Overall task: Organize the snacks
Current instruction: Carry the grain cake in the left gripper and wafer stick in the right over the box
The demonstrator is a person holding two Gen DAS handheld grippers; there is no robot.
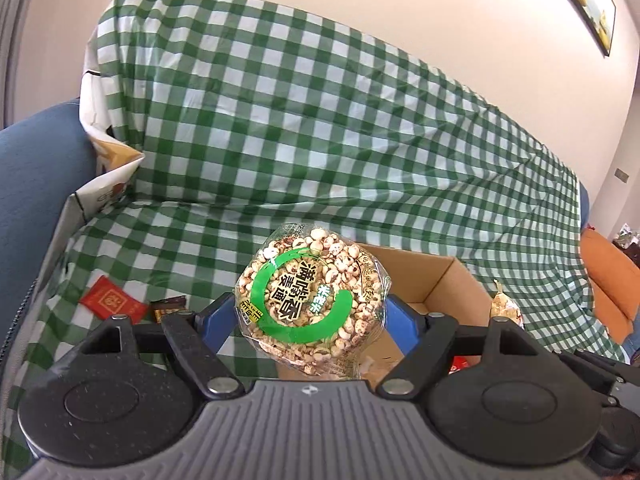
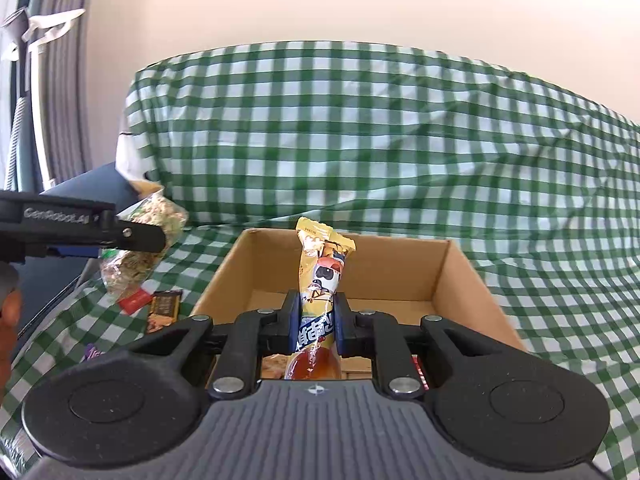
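Left wrist view: left hand-held gripper (image 1: pixel 310 314) clamps a round puffed-grain cake pack (image 1: pixel 310 300) above the checkered cloth (image 1: pixel 320 120). Right hand-held gripper (image 2: pixel 318 320) pinches a yellow snack stick (image 2: pixel 320 280) over the cardboard box (image 2: pixel 460 280).

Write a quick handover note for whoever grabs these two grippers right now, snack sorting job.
Left gripper: closed on a round puffed-grain cake pack, held up beside the cardboard box.
Right gripper: clamped on a yellow snack stick, upright over the box opening.
Box sits on the green checked cloth; a few wrapped items show at its bottom near the camera.
Left to do: drop both held snacks in, then collect the red packet and dark brown bar on the cloth left of the box. Another pack lies to the box's right.
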